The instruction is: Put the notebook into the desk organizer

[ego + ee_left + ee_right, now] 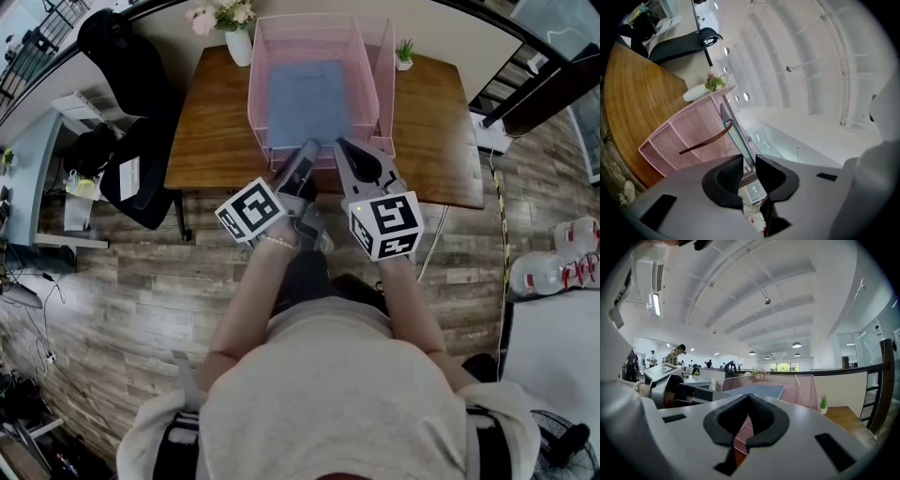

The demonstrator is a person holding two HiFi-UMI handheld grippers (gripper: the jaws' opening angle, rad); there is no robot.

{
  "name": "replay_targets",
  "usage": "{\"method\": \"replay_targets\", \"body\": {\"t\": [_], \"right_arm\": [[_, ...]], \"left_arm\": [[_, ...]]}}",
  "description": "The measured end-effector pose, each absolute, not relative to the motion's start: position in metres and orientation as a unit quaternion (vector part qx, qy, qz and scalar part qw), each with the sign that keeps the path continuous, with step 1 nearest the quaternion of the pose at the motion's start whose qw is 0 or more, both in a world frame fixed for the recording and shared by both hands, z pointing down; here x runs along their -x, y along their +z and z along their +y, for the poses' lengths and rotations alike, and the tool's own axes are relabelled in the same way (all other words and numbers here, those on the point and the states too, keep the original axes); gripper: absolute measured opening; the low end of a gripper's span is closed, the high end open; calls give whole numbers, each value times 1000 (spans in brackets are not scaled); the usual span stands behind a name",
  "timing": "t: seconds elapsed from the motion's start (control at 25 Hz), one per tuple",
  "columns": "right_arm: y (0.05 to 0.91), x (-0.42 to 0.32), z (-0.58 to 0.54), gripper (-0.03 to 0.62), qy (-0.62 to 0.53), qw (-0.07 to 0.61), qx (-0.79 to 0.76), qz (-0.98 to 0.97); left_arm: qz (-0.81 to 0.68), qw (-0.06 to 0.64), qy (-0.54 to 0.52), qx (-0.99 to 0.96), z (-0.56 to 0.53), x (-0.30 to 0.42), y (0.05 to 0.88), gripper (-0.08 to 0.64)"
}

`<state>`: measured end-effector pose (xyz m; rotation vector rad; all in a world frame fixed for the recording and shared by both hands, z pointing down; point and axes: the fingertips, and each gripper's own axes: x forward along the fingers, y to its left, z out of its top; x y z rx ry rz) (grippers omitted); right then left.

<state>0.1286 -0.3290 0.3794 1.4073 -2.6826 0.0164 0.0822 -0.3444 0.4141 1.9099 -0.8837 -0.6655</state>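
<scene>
While the pale blue flat notebook (pixel 309 98) lies level inside the pink wire-mesh desk organizer (pixel 258 84) on the brown wooden table (pixel 216 131), the left gripper (pixel 307 150) clamps its 6 o'clock edge (jaws narrow, pads on the cover). At 3 o'clock of it, the right gripper (pixel 352 155) is closed and empty at the organizer's front rim. One white vase of flowers (pixel 239 42) stands at the organizer's 10 o'clock corner.

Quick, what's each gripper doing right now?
Left gripper: closed on the notebook edge.
Right gripper: closed, tips together; whether it pinches the organizer mesh cannot be told.
</scene>
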Motion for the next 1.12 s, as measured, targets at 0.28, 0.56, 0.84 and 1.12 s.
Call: {"method": "replay_targets", "body": {"t": [0.28, 0.56, 0.84, 1.12], "right_arm": [[382, -131, -336, 11, 5, 57, -466, -883], [384, -128, -344, 11, 13, 55, -464, -884], [386, -128, -354, 11, 19, 53, -463, -884], [387, -126, -362, 10, 31, 44, -461, -886]], "left_arm": [[-355, 452, -271, -772, -355, -83, 415, 81], [-351, 459, -277, -768, -366, -83, 416, 81], [-336, 467, -277, -769, -374, -85, 417, 81], [-329, 472, -275, -771, -378, -86, 419, 110]]}}
